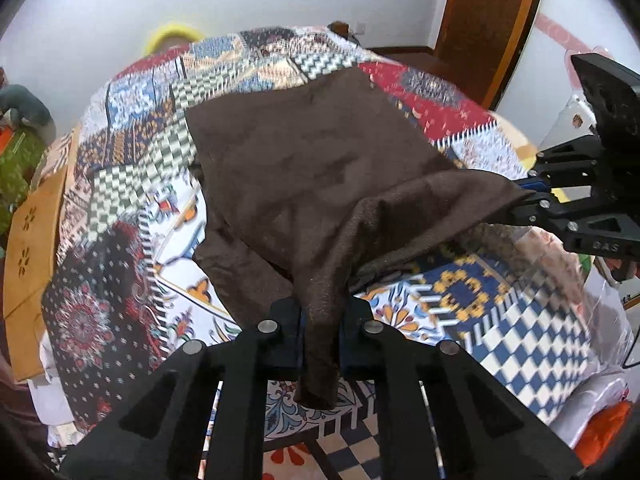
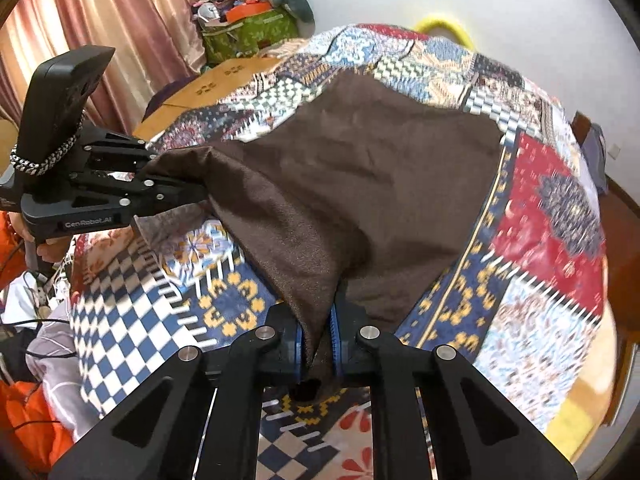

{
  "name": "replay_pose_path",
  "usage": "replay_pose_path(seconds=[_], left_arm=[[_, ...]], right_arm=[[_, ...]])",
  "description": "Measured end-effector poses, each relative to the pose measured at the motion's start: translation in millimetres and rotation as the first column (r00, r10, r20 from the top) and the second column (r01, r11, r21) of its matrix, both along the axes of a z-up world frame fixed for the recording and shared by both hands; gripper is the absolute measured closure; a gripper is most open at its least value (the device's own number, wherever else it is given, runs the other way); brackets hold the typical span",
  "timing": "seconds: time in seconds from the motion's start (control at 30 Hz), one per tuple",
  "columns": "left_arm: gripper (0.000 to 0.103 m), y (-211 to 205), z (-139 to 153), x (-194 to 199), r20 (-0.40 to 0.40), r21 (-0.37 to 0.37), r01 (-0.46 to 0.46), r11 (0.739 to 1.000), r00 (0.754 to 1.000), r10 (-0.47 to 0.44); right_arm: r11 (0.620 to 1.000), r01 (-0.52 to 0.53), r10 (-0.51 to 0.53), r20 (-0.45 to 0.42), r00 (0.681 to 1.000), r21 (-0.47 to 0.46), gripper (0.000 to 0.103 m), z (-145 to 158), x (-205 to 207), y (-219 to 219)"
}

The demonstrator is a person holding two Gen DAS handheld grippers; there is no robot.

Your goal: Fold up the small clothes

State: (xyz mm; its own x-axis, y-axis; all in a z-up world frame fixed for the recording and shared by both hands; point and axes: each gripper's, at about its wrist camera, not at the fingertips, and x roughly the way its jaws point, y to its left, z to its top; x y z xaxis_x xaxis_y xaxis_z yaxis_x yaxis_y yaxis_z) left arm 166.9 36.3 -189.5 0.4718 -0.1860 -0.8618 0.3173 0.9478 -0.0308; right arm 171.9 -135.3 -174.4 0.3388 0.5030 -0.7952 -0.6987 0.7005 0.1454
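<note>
Brown garment [image 1: 304,168]: dark brown knit piece, spread on a bed under a patchwork bedspread [image 1: 132,184]; far portion lies flat, near edge is lifted off the bedspread at two corners and sags between them.

Left claw [image 1: 320,340]: closed tight on one near corner of the garment; a tail of cloth hangs down past the pads.

Right claw [image 2: 318,340]: closed tight on the other near corner, cloth bunched between the blue pads [image 2: 335,340]. Each claw also appears at the side of the other's view, pinching its corner of the garment.

Edges: far and side hems of the garment lie well inside the bedspread, with open patterned cloth all around them.

Surroundings, outward from the garment: wooden board with cut-out flower shapes [image 1: 28,236] at the bedspread's left edge; yellow ring [image 1: 174,32] beyond the far edge against a white wall; green bag with piled clutter [image 2: 248,32] and pink curtains [image 2: 100,12] past the board; wooden door [image 1: 492,20] far right; orange fabric [image 2: 32,432] near the bed's near left corner.
</note>
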Motion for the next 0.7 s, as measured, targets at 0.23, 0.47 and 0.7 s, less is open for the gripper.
replay_pose_path(seconds=[0.23,0.47,0.7], left_arm=[[0.092,8,29,33,-0.019,-0.060,-0.037,0.997,0.999,0.036],[0.092,20,42,86,-0.073,-0.094,-0.071,0.993,0.995,0.064],[0.092,33,22,150,-0.169,-0.110,-0.083,0.990,0.984,0.064]], right_arm=[[1.000,-0.003,0.002,0.047,0.999,0.022,0.094,37,30,0],[1.000,-0.021,0.021,0.036,0.999,-0.008,0.094,54,82,8],[0.996,-0.067,0.064,-0.048,0.997,-0.059,0.094,42,141,18]])
